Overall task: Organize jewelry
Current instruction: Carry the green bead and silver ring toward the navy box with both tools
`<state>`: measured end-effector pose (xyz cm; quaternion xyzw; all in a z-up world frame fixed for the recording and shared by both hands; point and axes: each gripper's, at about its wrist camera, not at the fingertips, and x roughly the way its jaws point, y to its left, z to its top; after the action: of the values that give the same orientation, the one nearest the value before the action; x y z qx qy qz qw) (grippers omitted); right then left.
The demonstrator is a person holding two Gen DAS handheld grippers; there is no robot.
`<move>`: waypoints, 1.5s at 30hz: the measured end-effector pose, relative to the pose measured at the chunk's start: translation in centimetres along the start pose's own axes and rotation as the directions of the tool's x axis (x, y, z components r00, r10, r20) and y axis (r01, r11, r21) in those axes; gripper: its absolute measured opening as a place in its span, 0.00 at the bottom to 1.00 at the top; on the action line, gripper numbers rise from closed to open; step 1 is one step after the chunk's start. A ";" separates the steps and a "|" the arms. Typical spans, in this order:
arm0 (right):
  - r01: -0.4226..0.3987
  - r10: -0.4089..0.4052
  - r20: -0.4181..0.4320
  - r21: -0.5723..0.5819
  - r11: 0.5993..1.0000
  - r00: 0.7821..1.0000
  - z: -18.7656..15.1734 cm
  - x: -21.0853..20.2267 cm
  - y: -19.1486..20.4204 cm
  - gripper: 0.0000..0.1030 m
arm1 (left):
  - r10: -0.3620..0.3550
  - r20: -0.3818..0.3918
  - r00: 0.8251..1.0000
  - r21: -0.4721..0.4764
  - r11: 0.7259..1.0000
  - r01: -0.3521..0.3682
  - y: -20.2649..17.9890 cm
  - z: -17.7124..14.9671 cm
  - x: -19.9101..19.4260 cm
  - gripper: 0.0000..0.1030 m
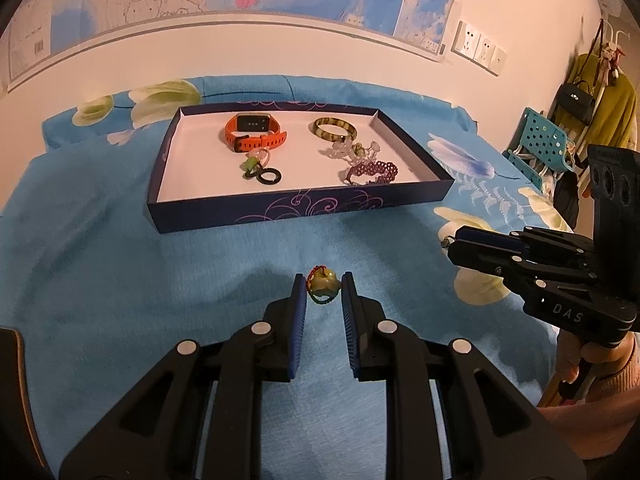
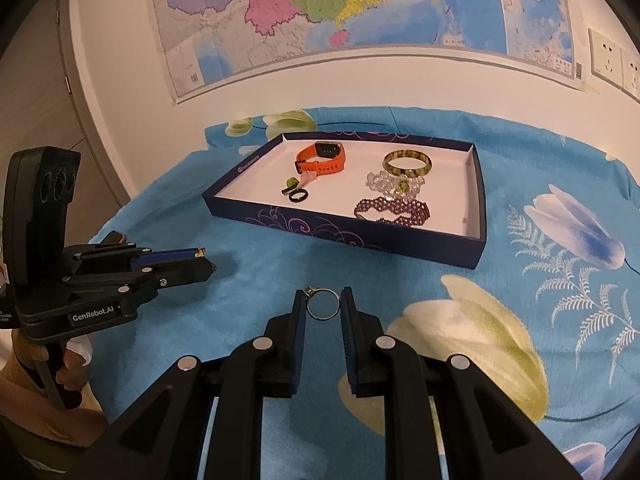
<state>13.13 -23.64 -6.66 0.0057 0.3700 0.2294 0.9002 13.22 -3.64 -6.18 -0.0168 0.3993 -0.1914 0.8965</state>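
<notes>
A dark blue tray (image 1: 248, 210) (image 2: 360, 242) on the blue cloth holds an orange watch (image 1: 256, 134) (image 2: 322, 160), a green bangle (image 1: 335, 128) (image 2: 407, 162), clear beads (image 1: 352, 150), a purple beaded bracelet (image 1: 372, 172) (image 2: 394, 210) and a black ring (image 1: 269, 177) (image 2: 299, 195). My left gripper (image 1: 323, 286) is shut on a yellow-green pendant with a red cord (image 1: 323, 285); it also shows in the right wrist view (image 2: 206, 260). My right gripper (image 2: 323, 306) is shut on a silver ring (image 2: 323, 305); it also shows in the left wrist view (image 1: 450, 242).
The blue flowered cloth (image 1: 120, 280) covers the surface up to the wall with a map (image 2: 320, 8). A teal perforated basket (image 1: 540, 144) and hanging bags stand at the far right. A dark object (image 1: 16, 380) sits at the left edge.
</notes>
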 end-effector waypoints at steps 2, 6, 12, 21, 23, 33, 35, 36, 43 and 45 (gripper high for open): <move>-0.003 0.003 0.006 -0.002 1.000 1.000 0.2 -0.1 0.1 0.15 | -0.003 0.005 1.000 0.000 1.000 0.003 0.0 0.1 -0.1 0.18; -0.003 0.003 0.016 -0.004 1.000 1.000 0.4 -0.3 0.1 0.15 | -0.001 0.013 1.000 0.000 1.000 0.001 -0.1 0.3 -0.3 0.18; 0.000 0.001 0.026 -0.010 1.000 1.000 0.9 -0.2 0.0 0.15 | 0.002 0.024 1.000 -0.001 1.000 -0.002 0.0 0.8 -0.5 0.18; 0.004 -0.003 0.043 -0.020 1.000 0.999 1.7 -0.1 0.0 0.15 | 0.011 0.054 0.998 -0.002 1.000 -0.011 0.3 1.8 -0.9 0.18; 0.006 -0.005 0.048 -0.023 1.000 0.999 1.9 0.0 -0.1 0.15 | 0.011 0.060 0.998 -0.002 1.000 -0.011 0.4 2.0 -1.0 0.18; 0.012 -0.009 0.075 -0.040 0.999 0.997 2.7 0.1 0.0 0.15 | 0.016 0.086 0.996 0.004 1.000 -0.017 0.4 3.1 -1.1 0.18; 0.011 -0.008 0.079 -0.041 0.999 0.997 2.9 0.1 0.0 0.15 | 0.019 0.089 0.996 0.005 1.000 -0.019 0.5 3.2 -1.0 0.18; 0.012 -0.009 0.080 -0.043 0.999 0.997 3.0 0.1 0.0 0.15 | 0.019 0.090 0.996 0.005 1.000 -0.019 0.6 3.3 -1.0 0.18; 0.019 -0.014 0.094 -0.052 0.998 0.995 3.5 0.3 0.1 0.15 | 0.022 0.102 0.995 0.004 1.000 -0.023 0.7 4.0 -0.9 0.18; 0.020 -0.015 0.097 -0.052 0.998 0.995 3.7 0.4 0.0 0.15 | 0.022 0.107 0.994 0.003 1.000 -0.022 0.7 4.2 -0.9 0.18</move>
<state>15.83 -22.86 -4.22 -0.0105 0.3201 0.2306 0.9189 15.93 -3.17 -2.86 -0.0207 0.3506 -0.1811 0.9186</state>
